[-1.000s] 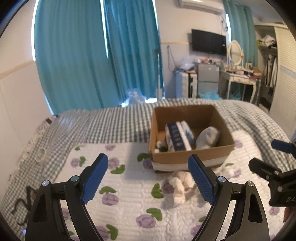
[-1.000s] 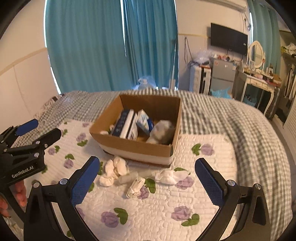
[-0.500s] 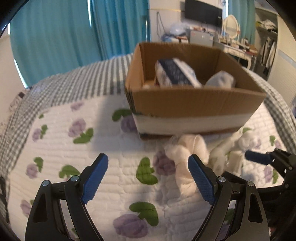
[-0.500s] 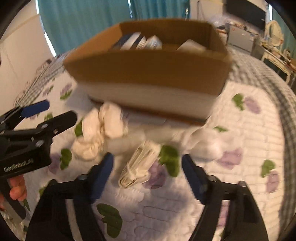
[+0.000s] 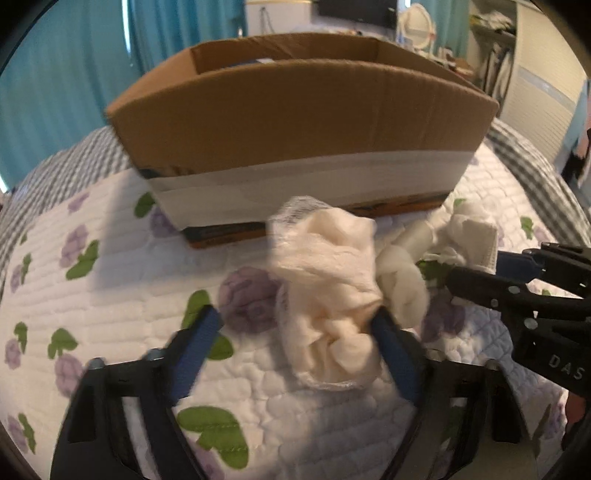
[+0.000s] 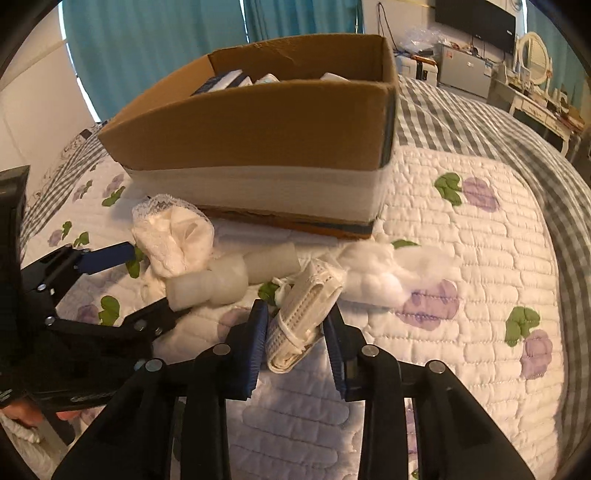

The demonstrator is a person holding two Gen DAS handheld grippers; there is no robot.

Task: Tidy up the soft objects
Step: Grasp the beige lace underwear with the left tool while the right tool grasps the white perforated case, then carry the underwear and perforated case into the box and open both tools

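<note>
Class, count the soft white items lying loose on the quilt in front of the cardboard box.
4: a gauze bundle at the left, foam rolls beside it, a folded mask between the right gripper fingers, and cotton at the right. Others may be hidden.

The cardboard box is brown with a white band low on its wall. The quilt is white with purple flowers and green leaves, and at 2 o'clock lies a grey-and-white checked blanket. The gauze bundle is cream (netting paler). Both grippers are black with blue pads. Curtains are teal.
</note>
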